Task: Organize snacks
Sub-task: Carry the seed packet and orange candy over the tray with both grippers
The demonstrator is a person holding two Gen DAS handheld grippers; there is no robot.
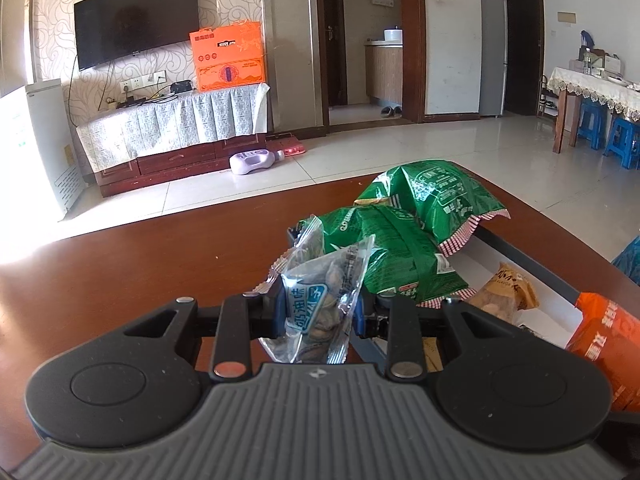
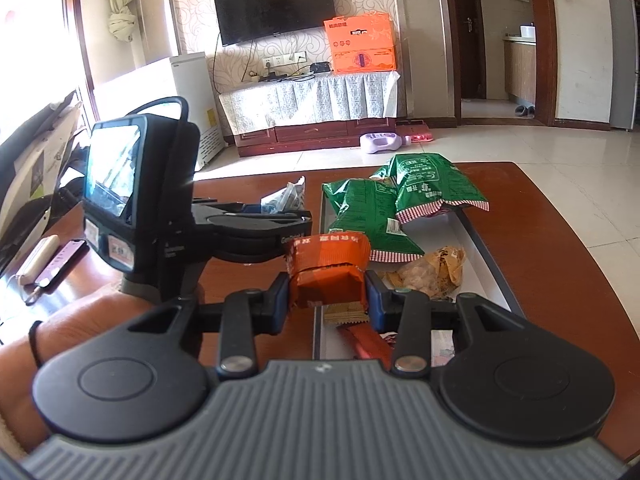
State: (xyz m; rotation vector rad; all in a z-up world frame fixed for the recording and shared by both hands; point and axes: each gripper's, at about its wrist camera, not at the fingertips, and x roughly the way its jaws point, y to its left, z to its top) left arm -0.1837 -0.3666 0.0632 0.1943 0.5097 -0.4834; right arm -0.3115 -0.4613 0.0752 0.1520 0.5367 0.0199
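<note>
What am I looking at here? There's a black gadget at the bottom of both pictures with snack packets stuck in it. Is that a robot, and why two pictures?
No robot arm here: a person holds one handheld gripper in each hand, and each gripper carries a wide-angle camera looking forward along its two fingers. So each picture is one gripper's own view.

The left gripper is shut on a clear packet of nuts. The right gripper is shut on an orange snack packet. In the right view you also see the left gripper from the side, with its camera box.

Below lies a brown wooden table with a shallow white tray. In or over the tray are two green snack bags and a yellow-brown packet.
</note>
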